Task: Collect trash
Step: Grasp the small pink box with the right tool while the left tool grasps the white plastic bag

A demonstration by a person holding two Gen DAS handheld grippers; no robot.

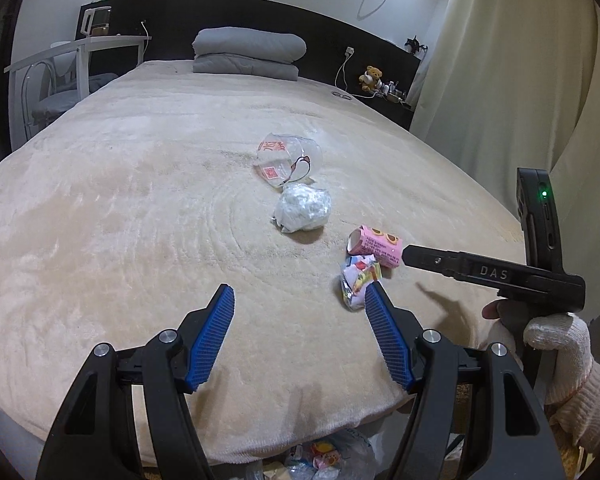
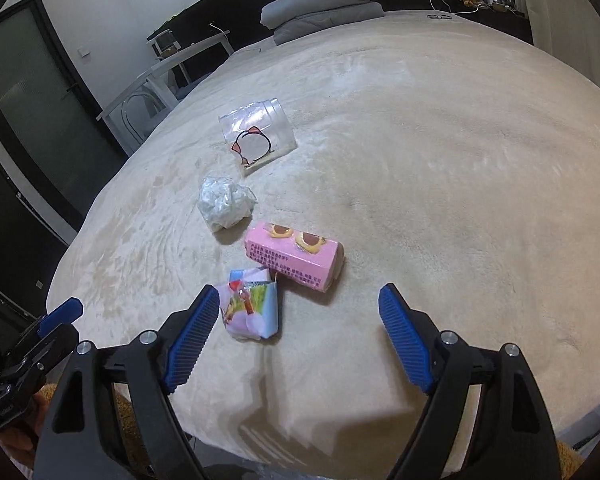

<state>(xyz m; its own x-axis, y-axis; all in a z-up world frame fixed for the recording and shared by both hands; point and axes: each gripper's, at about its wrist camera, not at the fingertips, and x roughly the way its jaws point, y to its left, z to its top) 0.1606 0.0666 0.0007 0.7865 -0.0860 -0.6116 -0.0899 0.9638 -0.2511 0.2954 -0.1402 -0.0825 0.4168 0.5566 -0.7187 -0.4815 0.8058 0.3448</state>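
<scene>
Bed (image 1: 140,208), covered with a beige plush blanket; bears four pieces of trash in a loose line running away from the tongs.

Left gripper (image 1: 300,300): blue ribbed pads spread, nothing between them, held over the blanket near the bed's front edge. Its right pad overlaps the crumpled colourful wrapper (image 1: 358,284) in the left wrist view; whether it touches cannot be told.

Right gripper (image 2: 296,300): pads spread wide, nothing pinched. The same wrapper (image 2: 252,304) lies just inside its left pad, at the fingertip; the pink printed carton (image 2: 296,258) lies just beyond the fingertips, between them and slightly left of centre, on its side and touching or nearly touching the wrapper.

Wad of crumpled white plastic (image 2: 226,202): farther out than the carton, left of the right gripper's centre line, apart from the carton.

Clear plastic cup (image 2: 258,134) with a cartoon print: lying on its side, farthest of the four, just beyond the white wad.

Gloved hand (image 1: 556,344): white knit glove, on the right gripper's handle, seen right of the left gripper.

Folded grey quilt (image 1: 248,52): far end of the bed, against the dark headboard.

Teddy bear (image 1: 371,77): on the shelf right of the headboard.

Bag of trash (image 1: 328,456): below the bed's front edge, under the left gripper.
</scene>
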